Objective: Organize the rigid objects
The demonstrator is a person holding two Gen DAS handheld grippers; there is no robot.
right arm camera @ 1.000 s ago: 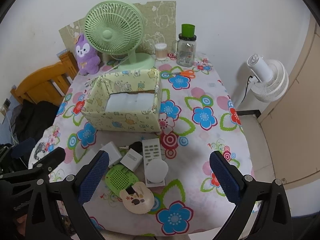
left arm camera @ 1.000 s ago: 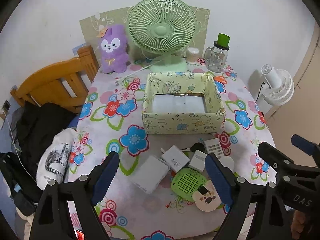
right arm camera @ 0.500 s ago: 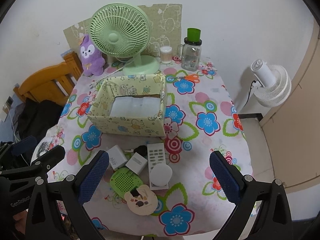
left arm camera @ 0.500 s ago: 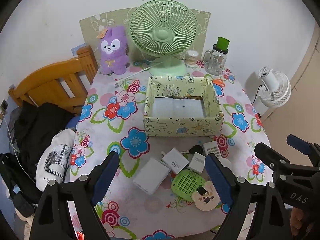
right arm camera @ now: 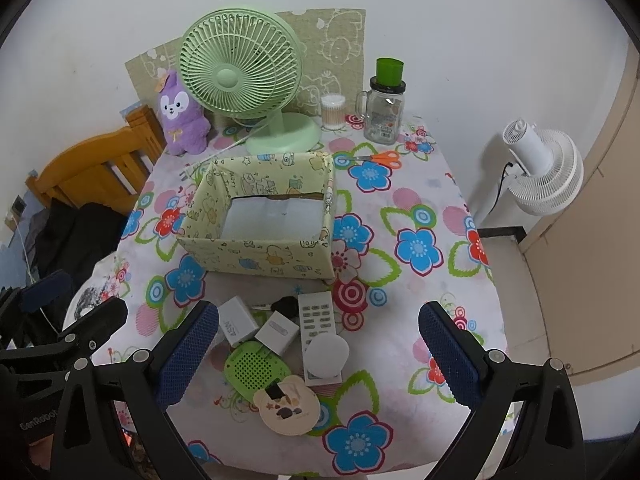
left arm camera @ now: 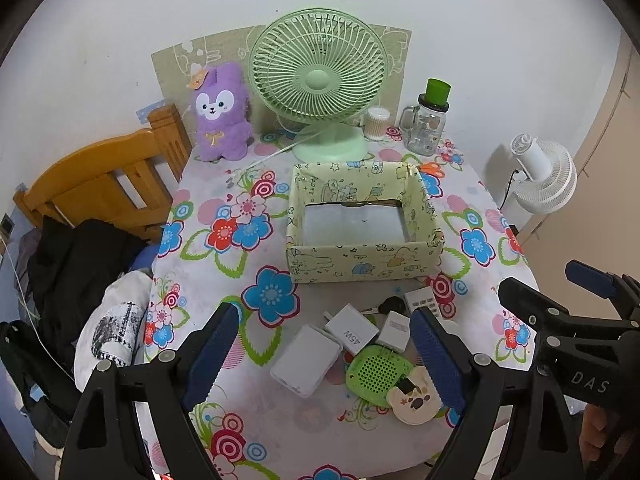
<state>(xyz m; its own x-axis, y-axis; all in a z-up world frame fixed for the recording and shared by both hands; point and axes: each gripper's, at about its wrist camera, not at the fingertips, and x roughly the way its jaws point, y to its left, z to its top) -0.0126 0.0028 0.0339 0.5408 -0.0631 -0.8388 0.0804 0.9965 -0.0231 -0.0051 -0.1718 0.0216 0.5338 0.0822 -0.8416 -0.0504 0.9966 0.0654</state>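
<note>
A: What is at the bottom of the frame?

B: Two claws. The left claw [left arm camera: 320, 354] is spread wide and grips nothing. The right claw [right arm camera: 316, 354] is spread wide too, with nothing in it. Both hang above the near edge of the desk [right arm camera: 432, 216], which has a flower cloth.

A: What lies just past them?

B: A little pile of hard things, low in the middle of the frame. There is a round bear card [right arm camera: 286, 404], and it rests partly on a green speaker [right arm camera: 256, 368]. A white round light [right arm camera: 328, 354] sits on the near end of a white remote [right arm camera: 316, 316]. Next come a small white cube [right arm camera: 277, 332], a white charger [left arm camera: 351, 330] and a black key [right arm camera: 285, 305]. A flat white box [left arm camera: 306, 360] lies to the left of them.

A: And farther up?

B: A yellow box [right arm camera: 256, 254] with cartoon pictures stands open in the middle of the frame. Behind it are orange scissors [right arm camera: 380, 159], a green fan [right arm camera: 240, 68], a purple bunny toy [right arm camera: 180, 114] and a glass jar [right arm camera: 384, 110] with a green cap, near the wall.
</note>
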